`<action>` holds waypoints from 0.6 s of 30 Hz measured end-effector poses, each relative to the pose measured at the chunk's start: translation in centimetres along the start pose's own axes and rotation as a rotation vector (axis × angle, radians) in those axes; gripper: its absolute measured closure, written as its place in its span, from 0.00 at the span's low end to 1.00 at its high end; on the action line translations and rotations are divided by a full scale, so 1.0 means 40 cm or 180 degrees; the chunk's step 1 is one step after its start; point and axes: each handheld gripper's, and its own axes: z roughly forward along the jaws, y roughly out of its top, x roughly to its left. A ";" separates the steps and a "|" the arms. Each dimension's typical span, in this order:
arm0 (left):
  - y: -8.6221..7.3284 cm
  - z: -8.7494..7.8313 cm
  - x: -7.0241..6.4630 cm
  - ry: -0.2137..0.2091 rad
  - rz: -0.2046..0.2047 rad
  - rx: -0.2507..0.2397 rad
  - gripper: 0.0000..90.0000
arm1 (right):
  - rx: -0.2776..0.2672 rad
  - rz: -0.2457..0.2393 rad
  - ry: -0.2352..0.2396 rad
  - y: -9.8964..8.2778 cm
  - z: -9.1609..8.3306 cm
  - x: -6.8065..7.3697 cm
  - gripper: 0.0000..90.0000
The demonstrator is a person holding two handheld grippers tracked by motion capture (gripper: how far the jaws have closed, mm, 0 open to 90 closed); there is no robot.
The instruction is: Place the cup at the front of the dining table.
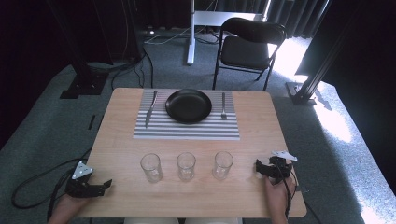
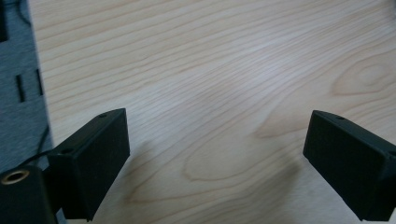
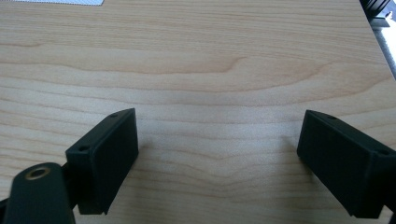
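From the high view, your left claw (image 1: pixel 106 184) rests at the near left corner of the bench (image 1: pixel 116 140) and your right claw (image 1: pixel 258 166) at the near right, both with nothing in them; between them, in a row along the near half, stand 3 clear glasses: the left glass (image 1: pixel 151 167), the middle glass (image 1: pixel 186 165) and the right glass (image 1: pixel 222 164), all upright and apart from one another. The right glass is nearest your right claw, so treat it as your likely pick. Beyond them a black plate (image 1: pixel 188 105) sits on a striped mat (image 1: pixel 187 128) with a knife (image 1: pixel 150 109) to its left and a fork (image 1: pixel 223 105) to its right. Expect the glasses to be light, stiff, slick-walled and breakable; I would take one around the middle of its wall, squeezing gently, and keep it upright. In the left gripper view, your claw (image 2: pixel 215 147) stands wide over bare wood, nothing between the jaws. In the right gripper view, that claw (image 3: pixel 217 144) is likewise wide, with bare bench between the jaws.
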 end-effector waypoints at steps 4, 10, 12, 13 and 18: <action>0.004 -0.007 -0.008 -0.0013 0.0034 -0.0054 0.08 | 0.0000 0.0000 0.0000 0.000 0.000 0.000 0.13; 0.015 -0.010 -0.027 -0.0115 0.0077 -0.0151 0.08 | 0.0000 -0.0002 0.0000 0.000 0.000 0.000 0.13; 0.020 -0.011 -0.031 -0.0177 0.0075 -0.0180 0.08 | 0.0000 0.0000 -0.0001 0.000 0.000 0.000 0.13; 0.021 -0.011 -0.033 -0.0178 0.0082 -0.0183 0.08 | -0.0001 -0.0001 -0.0001 0.000 0.000 0.000 0.13; 0.028 -0.013 -0.054 -0.0244 0.0182 -0.0190 0.08 | 0.0000 0.0000 -0.0001 0.000 0.000 0.000 0.13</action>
